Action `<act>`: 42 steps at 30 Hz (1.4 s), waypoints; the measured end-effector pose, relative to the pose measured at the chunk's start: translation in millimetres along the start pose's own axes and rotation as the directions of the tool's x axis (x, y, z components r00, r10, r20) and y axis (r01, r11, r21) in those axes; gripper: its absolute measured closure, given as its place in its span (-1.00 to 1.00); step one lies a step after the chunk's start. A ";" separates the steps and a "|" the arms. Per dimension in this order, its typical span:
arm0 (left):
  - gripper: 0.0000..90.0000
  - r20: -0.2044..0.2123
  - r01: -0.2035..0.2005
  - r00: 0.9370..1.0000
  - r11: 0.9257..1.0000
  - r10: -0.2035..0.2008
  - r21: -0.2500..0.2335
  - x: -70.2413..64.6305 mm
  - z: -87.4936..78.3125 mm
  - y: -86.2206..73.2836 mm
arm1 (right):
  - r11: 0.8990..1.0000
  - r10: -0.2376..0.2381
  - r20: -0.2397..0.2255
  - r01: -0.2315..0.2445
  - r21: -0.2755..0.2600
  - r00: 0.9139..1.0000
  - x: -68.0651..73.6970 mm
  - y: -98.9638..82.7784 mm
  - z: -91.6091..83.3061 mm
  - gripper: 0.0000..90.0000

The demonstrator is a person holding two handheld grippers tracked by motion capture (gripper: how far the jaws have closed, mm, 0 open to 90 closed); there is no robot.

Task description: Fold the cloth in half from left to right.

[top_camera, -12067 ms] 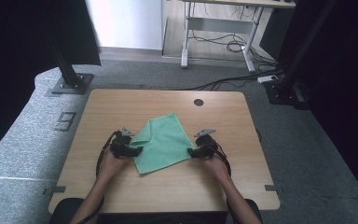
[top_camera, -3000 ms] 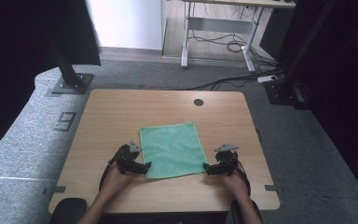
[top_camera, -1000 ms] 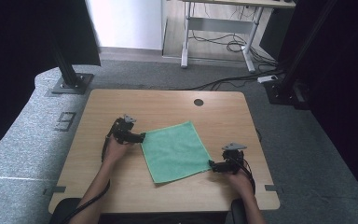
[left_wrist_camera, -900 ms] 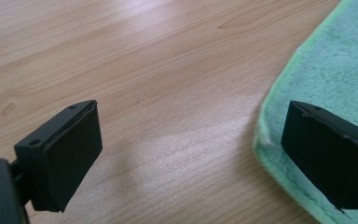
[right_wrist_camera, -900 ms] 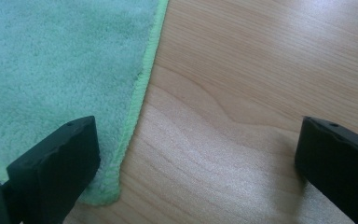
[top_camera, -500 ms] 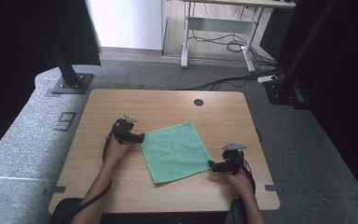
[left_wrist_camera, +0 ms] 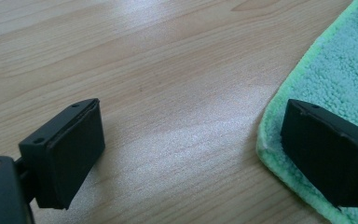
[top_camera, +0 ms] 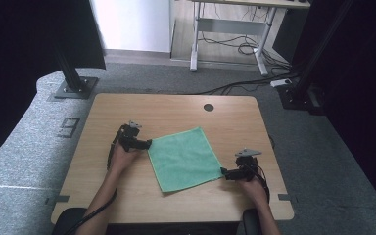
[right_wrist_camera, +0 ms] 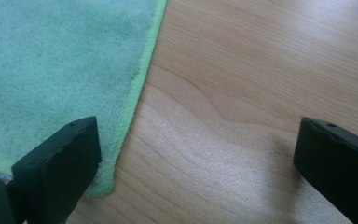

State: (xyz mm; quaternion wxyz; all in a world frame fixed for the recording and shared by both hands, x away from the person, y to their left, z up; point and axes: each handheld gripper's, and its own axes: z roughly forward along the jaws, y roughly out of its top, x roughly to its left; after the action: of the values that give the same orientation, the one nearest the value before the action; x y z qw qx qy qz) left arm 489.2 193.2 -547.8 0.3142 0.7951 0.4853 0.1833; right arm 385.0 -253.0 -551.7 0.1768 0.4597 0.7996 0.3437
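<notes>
So from the high view I've got a big wooden table [top_camera: 103, 117], and pretty much dead centre of it sits the green cloth [top_camera: 185, 157], spread flat in one layer and turned a bit so its corners point off diagonally. Lots of bare wood all around it, nothing else on top except a small round grommet hole [top_camera: 208, 107] near the far edge, so I've got free room to drag or fold in any direction.

The key thing for the next move is that the two grippers sit at opposite corners of the cloth. The left gripper [top_camera: 146, 144] is at the far-left corner, the right gripper [top_camera: 223, 173] at the near-right corner, so the diagonal between them is the line to fold along or pull on. Neither is really nearer, both are right at their corner.

Close up, the left gripper [left_wrist_camera: 191, 154] has its jaws spread wide apart, one over bare wood, the other over the cloth's hem [left_wrist_camera: 279, 112]. The right gripper [right_wrist_camera: 196, 172] is the same: jaws spread wide, holding nothing, the cloth corner [right_wrist_camera: 116, 154] beside one jaw and plain wood under the other.

My guess is each needs to nudge inward so the corner sits between the jaws before closing.
</notes>
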 end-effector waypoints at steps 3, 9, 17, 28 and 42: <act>-0.85 -0.003 0.004 1.000 1.000 -0.004 -0.001 -0.2 -0.3 -0.4 | 1.000 -0.008 -0.011 0.008 -0.007 1.000 3.8 3.9 -4.2 -0.96; -0.85 -0.009 0.010 1.000 1.000 -0.010 -0.001 -0.3 -1.0 -1.2 | 0.999 -0.040 -0.062 0.039 -0.019 0.997 14.8 11.6 -11.7 -0.94; -0.85 -0.013 0.012 1.000 1.000 -0.012 0.001 -0.5 -1.7 -1.7 | 0.996 -0.088 -0.147 0.085 -0.029 0.985 39.7 24.6 -11.4 -0.89; -0.85 -0.016 0.013 1.000 1.000 -0.013 0.002 -0.6 -1.9 -1.8 | 0.983 -0.181 -0.280 0.178 -0.037 0.943 91.9 48.5 -2.5 -0.81; -0.85 -0.018 0.014 1.000 1.000 -0.014 0.001 -0.8 -1.8 -2.0 | 0.954 -0.284 -0.386 0.298 -0.025 0.878 152.6 62.7 15.5 -0.70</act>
State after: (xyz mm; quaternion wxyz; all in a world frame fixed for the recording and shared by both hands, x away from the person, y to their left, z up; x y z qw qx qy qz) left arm 486.4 193.7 -547.8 0.3108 0.7902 0.4937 0.1880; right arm 354.2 -95.0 -512.9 0.0576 0.2609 0.8844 0.3828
